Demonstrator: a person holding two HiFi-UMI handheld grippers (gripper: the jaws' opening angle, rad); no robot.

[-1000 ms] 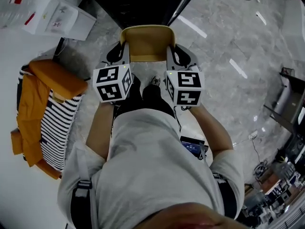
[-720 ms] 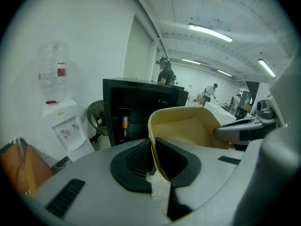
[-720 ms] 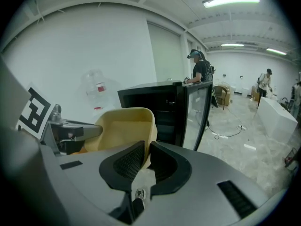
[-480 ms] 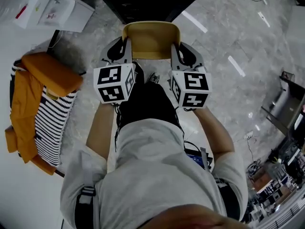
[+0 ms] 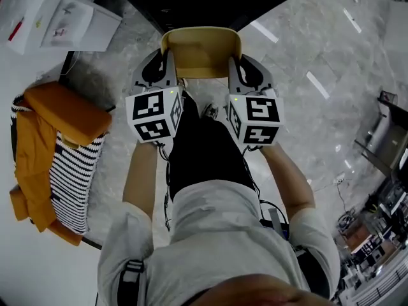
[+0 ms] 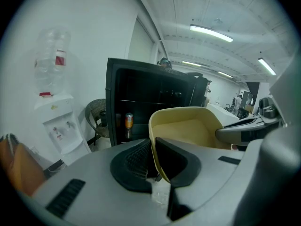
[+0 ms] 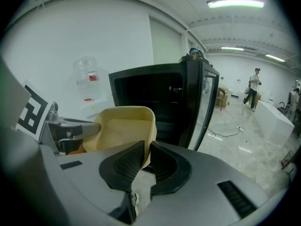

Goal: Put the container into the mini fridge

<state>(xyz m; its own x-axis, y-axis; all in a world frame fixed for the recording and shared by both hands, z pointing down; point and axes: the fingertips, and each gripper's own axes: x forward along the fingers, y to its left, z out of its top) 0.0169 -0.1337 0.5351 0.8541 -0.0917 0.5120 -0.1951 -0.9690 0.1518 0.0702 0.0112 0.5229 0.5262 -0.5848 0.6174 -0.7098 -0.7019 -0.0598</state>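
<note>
A yellow container [image 5: 201, 53] is carried between both grippers in front of the person. My left gripper [image 5: 167, 67] is shut on its left wall, and the container [image 6: 188, 126] sits pinched between the black pads. My right gripper [image 5: 237, 69] is shut on its right wall, with the container [image 7: 124, 126] rim between the pads. The black mini fridge [image 6: 141, 105] stands just ahead with its door [image 7: 204, 102] open; a can [image 6: 128, 121] sits on a shelf inside. From the head view the mini fridge [image 5: 204, 2] shows as a dark box beyond the container.
A white water dispenser [image 5: 60, 21] stands left of the fridge. An orange and striped chair [image 5: 54, 152] is at the left. A wicker chair [image 6: 96, 117] is beside the fridge. Grey marble floor [image 5: 306, 62] spreads to the right; people [image 7: 254, 88] stand far off.
The person has stepped toward the fridge; the container and both grippers hold the same grip while the orange chair and dispenser slide back in the head view.
</note>
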